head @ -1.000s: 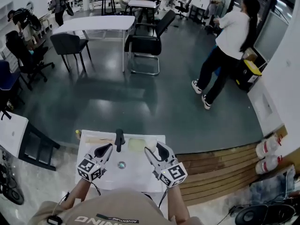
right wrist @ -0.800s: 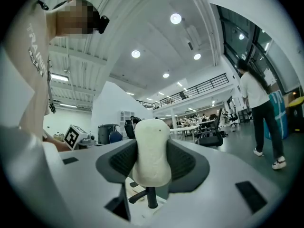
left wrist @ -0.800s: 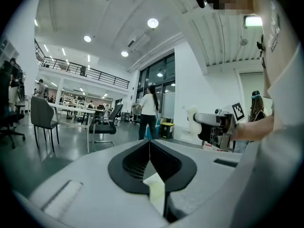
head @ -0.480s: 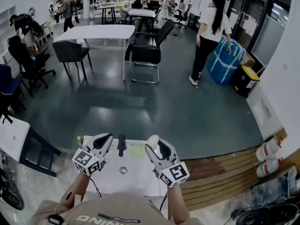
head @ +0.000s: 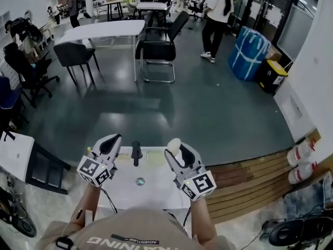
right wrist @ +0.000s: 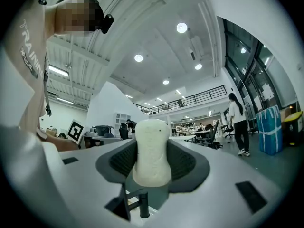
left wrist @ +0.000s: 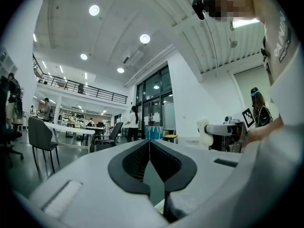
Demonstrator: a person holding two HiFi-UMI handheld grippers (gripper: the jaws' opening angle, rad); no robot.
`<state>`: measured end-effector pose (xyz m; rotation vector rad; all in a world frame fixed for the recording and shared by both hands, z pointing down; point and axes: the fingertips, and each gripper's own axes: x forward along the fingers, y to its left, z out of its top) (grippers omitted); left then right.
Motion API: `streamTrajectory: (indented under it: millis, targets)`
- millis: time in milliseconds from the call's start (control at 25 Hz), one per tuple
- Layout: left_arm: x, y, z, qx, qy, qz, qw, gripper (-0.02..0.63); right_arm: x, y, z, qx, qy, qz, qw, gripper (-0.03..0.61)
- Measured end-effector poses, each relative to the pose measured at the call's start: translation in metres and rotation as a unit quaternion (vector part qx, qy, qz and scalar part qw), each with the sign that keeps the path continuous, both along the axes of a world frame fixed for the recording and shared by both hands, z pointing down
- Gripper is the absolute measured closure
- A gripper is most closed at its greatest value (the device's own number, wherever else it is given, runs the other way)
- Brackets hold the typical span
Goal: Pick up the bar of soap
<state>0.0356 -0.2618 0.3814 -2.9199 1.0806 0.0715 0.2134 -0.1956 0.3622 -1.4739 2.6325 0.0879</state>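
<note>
**While the left gripper point(head: 112, 140) is closed on nothing, the right gripper point(head: 177, 151) clamps the off-white, rounded bar of soap point(head: 173, 143)**

As the head view looks steeply down, both grippers sit in the lower middle of the frame, held up above a white square washbasin point(head: 156, 190). The left gripper is at lower left of centre and the right gripper at lower right of centre, each with its marker cube towards the bottom edge. The soap stands out of the right gripper's tip, lifted clear of the basin. Between the two grippers a black tap point(head: 136, 152) rises from the basin's far side, with a small round drain point(head: 140, 181) below it in the frame. A pale yellowish patch point(head: 154, 159) lies on the basin just right of the tap. Across the dark grey floor, a white table point(head: 104, 29) and black chairs point(head: 158, 50) fill the upper left. A person in a white top point(head: 216, 7) stands at the top beside a blue bag point(head: 251, 47).

In the left gripper view, the two dark pads meet along a thin line at centre frame, with nothing between them. The right gripper and its soap show at middle right.

In the right gripper view, the soap stands upright at centre frame, pinched on both sides by the dark pads. The tap shows beneath it, near the bottom edge.
</note>
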Motion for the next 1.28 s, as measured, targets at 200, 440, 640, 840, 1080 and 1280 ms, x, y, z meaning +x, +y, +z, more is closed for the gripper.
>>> streamTrajectory:
  millis: [200,440,640,840,1080,1280]
  targets:
    - [-0.002,-0.001,0.011,-0.009,-0.006,-0.001,0.9999,0.621,-0.001,-0.001,0.007,-0.008,0.005,0.006,1.000,0.390]
    - [0.000,0.000,0.017,-0.019,-0.006,-0.001,0.9998,0.621,-0.007,-0.004,0.009,-0.009,0.009,-0.003,1.000,0.390]
    - [0.000,0.002,0.027,-0.038,-0.005,0.001,0.9993,0.621,-0.012,-0.006,0.016,-0.023,0.020,-0.008,0.999,0.390]
    - [0.002,0.003,0.029,-0.046,-0.003,0.007,0.9989,0.621,-0.010,-0.008,0.020,-0.036,0.019,-0.002,0.999,0.390]
    - [0.002,0.009,0.034,-0.053,-0.004,0.008,0.9986,0.621,-0.011,-0.002,0.020,-0.031,0.025,0.003,0.999,0.390]
    - [0.004,0.018,0.039,-0.060,-0.003,0.008,0.9982,0.621,-0.010,0.009,0.029,-0.036,0.032,0.003,0.999,0.390]
